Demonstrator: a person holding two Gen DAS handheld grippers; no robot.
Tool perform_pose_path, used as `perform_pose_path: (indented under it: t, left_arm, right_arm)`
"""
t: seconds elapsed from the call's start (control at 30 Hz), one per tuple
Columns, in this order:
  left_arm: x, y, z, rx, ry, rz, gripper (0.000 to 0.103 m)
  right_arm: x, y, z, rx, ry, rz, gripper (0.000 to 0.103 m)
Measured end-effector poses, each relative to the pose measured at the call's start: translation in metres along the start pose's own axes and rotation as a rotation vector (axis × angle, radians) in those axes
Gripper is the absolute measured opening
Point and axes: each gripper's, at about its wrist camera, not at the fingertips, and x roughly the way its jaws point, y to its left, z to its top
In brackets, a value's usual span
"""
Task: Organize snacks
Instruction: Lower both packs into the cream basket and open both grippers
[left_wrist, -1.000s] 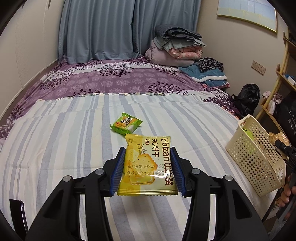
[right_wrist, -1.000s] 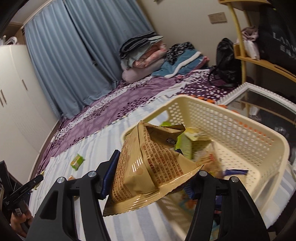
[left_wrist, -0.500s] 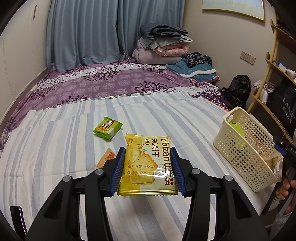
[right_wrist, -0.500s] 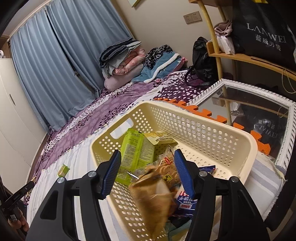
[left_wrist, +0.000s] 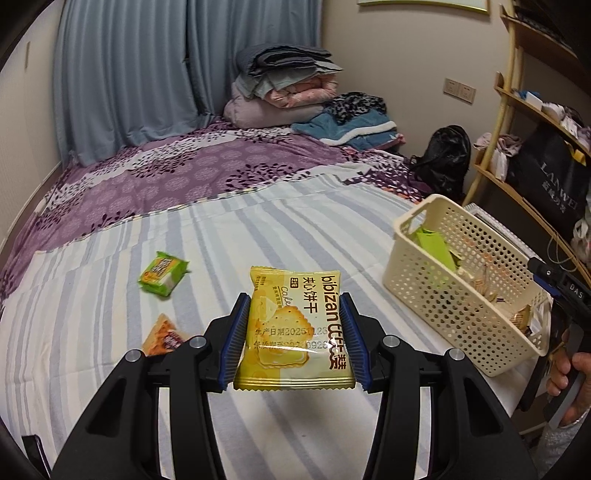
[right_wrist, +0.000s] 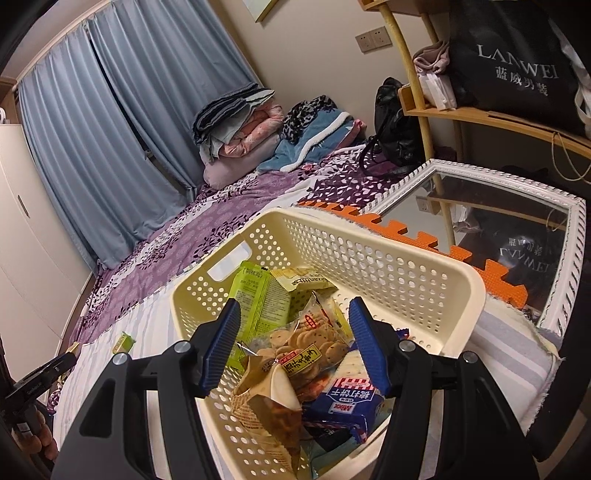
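My left gripper (left_wrist: 294, 338) is shut on a yellow cracker packet (left_wrist: 293, 328), held above the striped bed. A green snack pack (left_wrist: 162, 272) and an orange snack pack (left_wrist: 164, 335) lie on the sheet to its left. The cream perforated basket (left_wrist: 452, 301) stands to the right at the bed's edge. In the right wrist view my right gripper (right_wrist: 295, 345) hangs over the basket (right_wrist: 436, 295) with its jaws opening and nothing between the pads. Below it lie a tan packet (right_wrist: 273, 406), a cookie bag (right_wrist: 306, 347), a blue pack (right_wrist: 341, 406) and a green packet (right_wrist: 258, 299).
Folded bedding (left_wrist: 284, 85) is piled at the bed's head by blue curtains (left_wrist: 125, 74). A wooden shelf (left_wrist: 535, 122) with a black bag stands right of the bed. A framed mirror (right_wrist: 491, 240) and orange foam mat (right_wrist: 406, 236) lie beyond the basket. A person's hand (left_wrist: 572, 373) grips the right tool.
My left gripper carried the yellow packet to the right, nearer the basket. My right gripper let go of the tan packet, which dropped into the basket.
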Motion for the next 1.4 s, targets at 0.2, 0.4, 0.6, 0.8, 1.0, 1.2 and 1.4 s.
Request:
perform_pose_path:
  t: [0.2,0.4,0.6,0.8,1.0,1.2,1.4]
  left_arm:
    - [0.010,-0.044,0.013,0.078,0.000,-0.064,0.049]
    - [0.026,-0.090,0.024,0.152,0.012,-0.119,0.049]
    - [0.041,-0.136,0.030,0.229,0.022,-0.182,0.049]
    - [0.054,-0.176,0.033,0.286,0.033,-0.247,0.049]
    - [0.069,-0.206,0.031,0.321,0.054,-0.305,0.051]
    - [0.072,-0.209,0.031,0.309,0.039,-0.310,0.098]
    - [0.073,-0.193,0.031,0.275,0.057,-0.279,0.098]
  right_arm:
    - [-0.007,-0.007,0.001,-0.002,-0.028,-0.011,0.067]
    - [-0.011,-0.014,0.000,0.002,-0.038,-0.009,0.067]
    - [-0.010,-0.021,0.000,0.013,-0.036,-0.003,0.067]
    - [-0.009,-0.028,-0.002,0.026,-0.032,-0.004,0.067]
    - [-0.010,-0.035,-0.003,0.040,-0.032,-0.013,0.067]
    - [-0.013,-0.041,-0.001,0.052,-0.039,-0.022,0.067]
    - [-0.014,-0.036,-0.001,0.049,-0.038,-0.014,0.068]
